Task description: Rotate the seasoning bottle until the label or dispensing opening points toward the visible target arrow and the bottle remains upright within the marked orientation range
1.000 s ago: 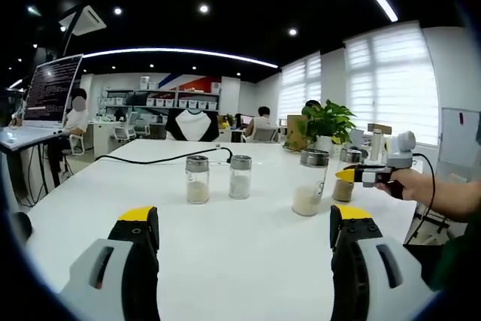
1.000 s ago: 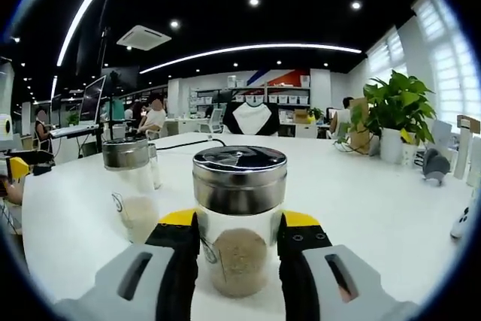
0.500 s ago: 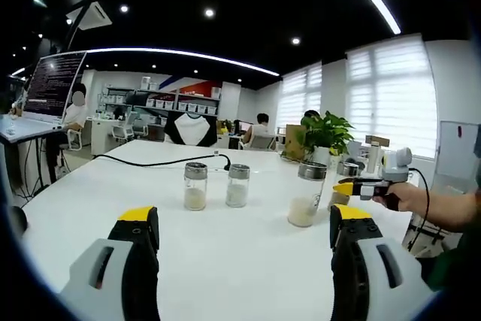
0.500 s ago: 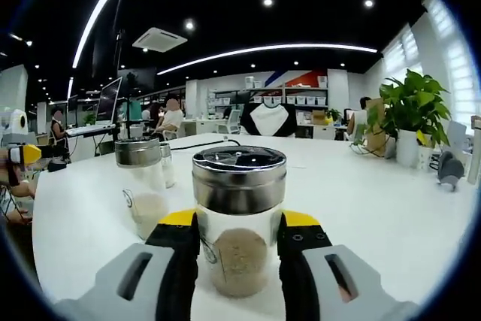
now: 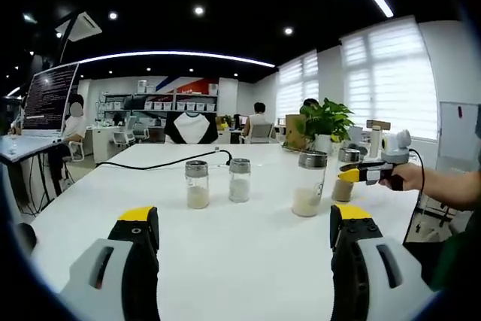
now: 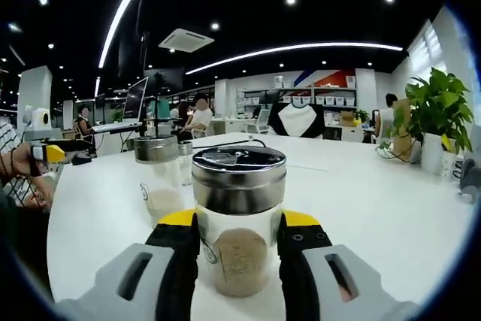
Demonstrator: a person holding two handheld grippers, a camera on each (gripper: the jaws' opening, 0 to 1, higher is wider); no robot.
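A glass seasoning bottle (image 6: 239, 186) with a steel lid and brown powder stands upright on the white table (image 6: 361, 208). My right gripper (image 6: 239, 222) is shut on its body, one yellow-tipped jaw on each side. In the left gripper view the same bottle (image 5: 343, 180) shows at the right, held by the right gripper (image 5: 366, 174) in a person's hand. My left gripper (image 5: 244, 223) hovers open over the table (image 5: 240, 253) with nothing between its jaws. In the right gripper view the left gripper (image 6: 46, 153) appears at the far left, in a hand.
A taller bottle of white powder (image 5: 309, 183) stands next to the held one, also seen close by (image 6: 158, 182). Two small bottles (image 5: 197, 184) (image 5: 240, 179) stand mid-table. A black cable (image 5: 158, 162), a potted plant (image 5: 327, 122) and a monitor (image 5: 49, 95) lie beyond.
The right gripper view has swung leftward around the bottle, so the room behind slid right. The bottle stays gripped and upright. The left gripper view has only wobbled slightly.
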